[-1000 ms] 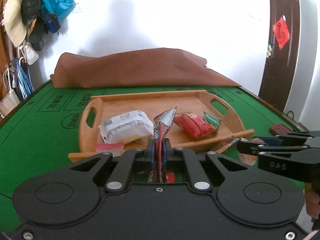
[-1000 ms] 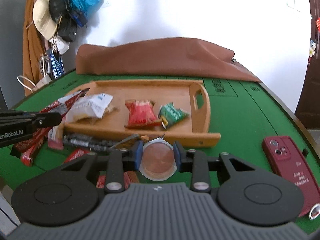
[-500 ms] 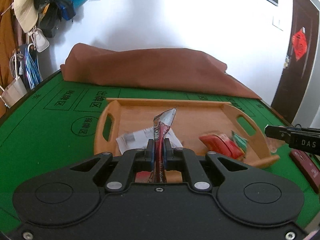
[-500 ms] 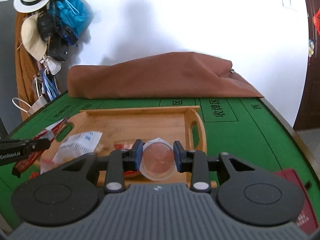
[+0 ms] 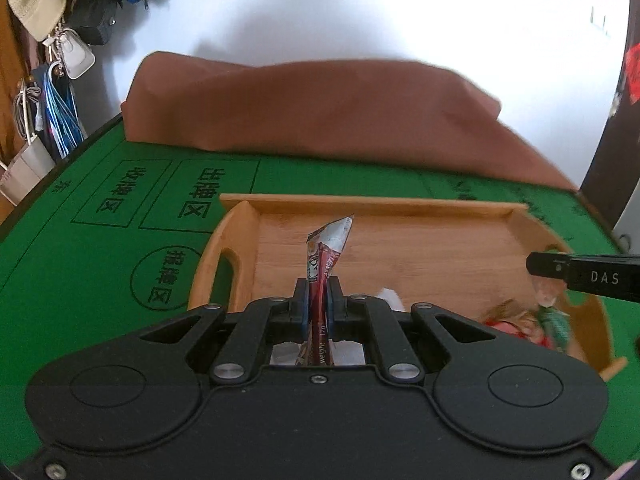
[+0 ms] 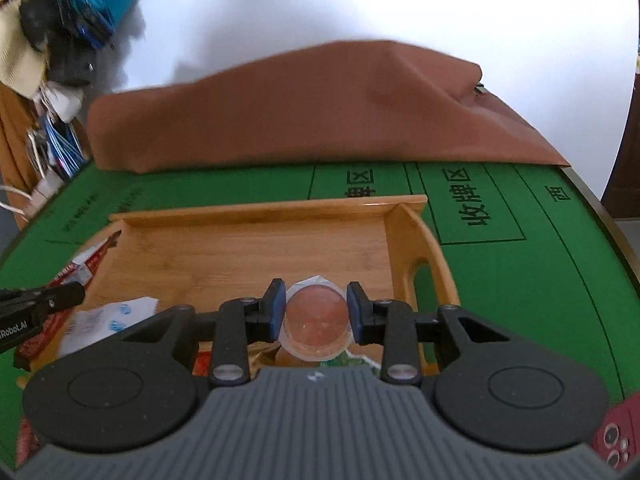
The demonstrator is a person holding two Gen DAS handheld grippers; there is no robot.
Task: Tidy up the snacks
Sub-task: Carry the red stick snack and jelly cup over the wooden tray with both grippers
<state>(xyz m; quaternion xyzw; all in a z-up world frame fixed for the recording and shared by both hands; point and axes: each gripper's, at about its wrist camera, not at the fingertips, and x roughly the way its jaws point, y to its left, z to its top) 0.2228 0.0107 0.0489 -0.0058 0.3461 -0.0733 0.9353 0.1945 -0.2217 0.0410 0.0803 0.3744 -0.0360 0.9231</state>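
Both wrist views look down close over the shared wooden tray [image 5: 400, 204].

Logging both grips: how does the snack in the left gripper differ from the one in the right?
The left gripper pinches a thin red stick packet, jaws nearly together; the right gripper spans a wider jelly cup. The stick packet is flat, printed foil standing upright; the jelly cup is round and clear. Both are held over the wooden tray.

Red phone [image 6: 618, 438] — cut off, corner.
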